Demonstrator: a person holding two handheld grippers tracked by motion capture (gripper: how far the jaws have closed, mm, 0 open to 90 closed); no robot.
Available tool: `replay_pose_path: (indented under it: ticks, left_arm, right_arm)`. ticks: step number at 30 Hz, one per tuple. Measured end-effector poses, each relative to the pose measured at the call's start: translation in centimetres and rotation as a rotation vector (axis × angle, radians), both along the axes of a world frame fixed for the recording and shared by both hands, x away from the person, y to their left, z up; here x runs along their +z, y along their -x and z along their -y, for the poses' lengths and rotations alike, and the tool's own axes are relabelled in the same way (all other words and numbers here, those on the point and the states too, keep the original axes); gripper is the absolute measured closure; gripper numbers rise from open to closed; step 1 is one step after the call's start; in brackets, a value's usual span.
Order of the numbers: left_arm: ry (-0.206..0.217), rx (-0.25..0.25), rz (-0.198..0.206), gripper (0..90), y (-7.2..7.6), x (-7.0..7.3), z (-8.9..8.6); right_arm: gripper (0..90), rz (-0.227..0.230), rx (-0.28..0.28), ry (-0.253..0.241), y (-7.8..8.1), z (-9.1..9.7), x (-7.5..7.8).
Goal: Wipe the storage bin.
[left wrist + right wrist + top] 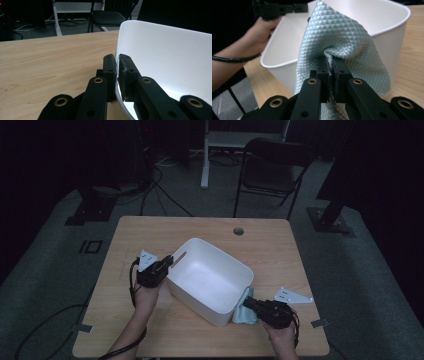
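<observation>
White tub [210, 280] sits at the centre of the high view on the wooden table [260, 245], tipped with its open mouth facing up and toward the left gripper, and both tongs are busy on it. Over at centre-left of that view the left gripper [167, 263] has its jaws pinched together on the tub's rim; the left gripper view confirms it, with the thin white wall [162, 57] running between the two black pads, one pad outside and one inside, pressed tight. Down at lower right of the high view the right gripper [250, 303] is clamped on a pale blue-green cloth [244, 312] that lies against the tub's near corner. In the right gripper view the jaws are squeezed on a bunched fold of that quilted cloth [342, 42], which drapes up across the tub's outer wall [394, 42] toward the rim. Behind it, upper left of that frame, the other hand [260, 31] holds its gripper at the far rim. Much of the cloth's lower edge is hidden behind the jaws, and the room beyond the table is too dark to make out well, apart from a folding chair [272, 167] at top centre.
</observation>
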State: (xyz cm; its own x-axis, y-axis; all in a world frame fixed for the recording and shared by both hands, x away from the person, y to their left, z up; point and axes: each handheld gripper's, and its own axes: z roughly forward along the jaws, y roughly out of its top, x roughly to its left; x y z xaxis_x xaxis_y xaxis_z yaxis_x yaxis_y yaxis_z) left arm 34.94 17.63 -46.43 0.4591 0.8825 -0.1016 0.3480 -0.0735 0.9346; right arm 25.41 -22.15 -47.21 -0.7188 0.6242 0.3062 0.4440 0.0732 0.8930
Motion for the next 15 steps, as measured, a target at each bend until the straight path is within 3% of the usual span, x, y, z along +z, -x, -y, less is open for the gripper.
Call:
replay_pose_path:
  ticks: [6,9,12,15]
  left_arm:
    - [-0.004,0.01,0.001,84.7,0.0,0.0,0.1]
    - [-0.006,0.009,0.001,84.8,0.0,0.0,0.2]
    - [-0.001,0.001,-0.001,84.8,0.0,0.0,0.1]
    - [-0.002,0.001,0.0,84.8,0.0,0.0,0.1]
  right_arm:
    - [85.5,-0.037,-0.003,0.012,-0.2,0.0,-0.9]
    - [85.5,-0.005,0.022,-0.016,0.7,-0.1,-0.1]
    - [85.6,0.029,0.017,0.019,1.0,-0.6,0.4]
    - [85.6,-0.007,0.015,0.034,0.7,-0.8,-0.4]
